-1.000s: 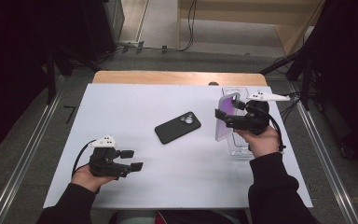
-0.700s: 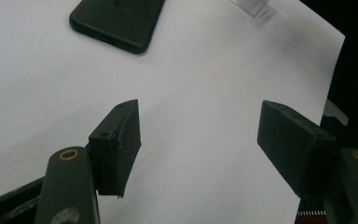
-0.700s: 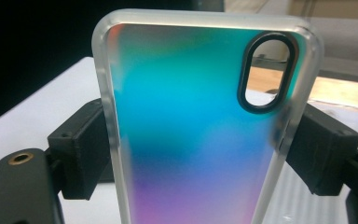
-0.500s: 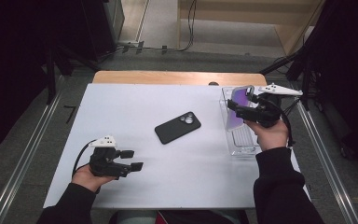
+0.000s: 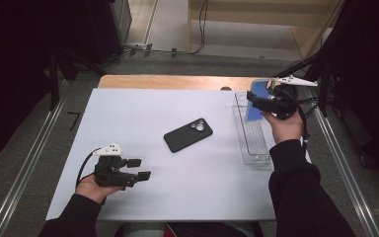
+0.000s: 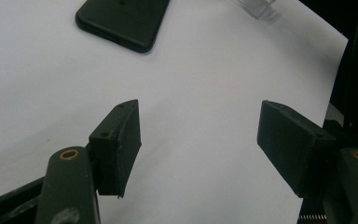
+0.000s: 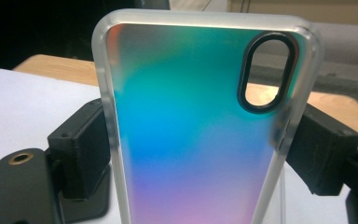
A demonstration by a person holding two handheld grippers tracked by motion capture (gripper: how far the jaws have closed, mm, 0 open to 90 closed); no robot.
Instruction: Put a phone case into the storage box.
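**Case lifted from tray, phone awaiting fit**

Worktop (image 5: 143, 113): phone (image 5: 188, 135) lies at centre. Tray (image 5: 254, 148) at 3 o'clock. Right gripper (image 5: 259, 101) fingers clamp the iridescent case (image 7: 191, 135) by its edges; carry it level. Left gripper (image 5: 139, 169) fingers stand wide, empty

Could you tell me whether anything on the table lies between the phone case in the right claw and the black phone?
Nothing visible does. The right claw holds the iridescent phone case above the clear tray, and the white tabletop between it and the black phone is bare. The left claw rests apart, nearer the person.
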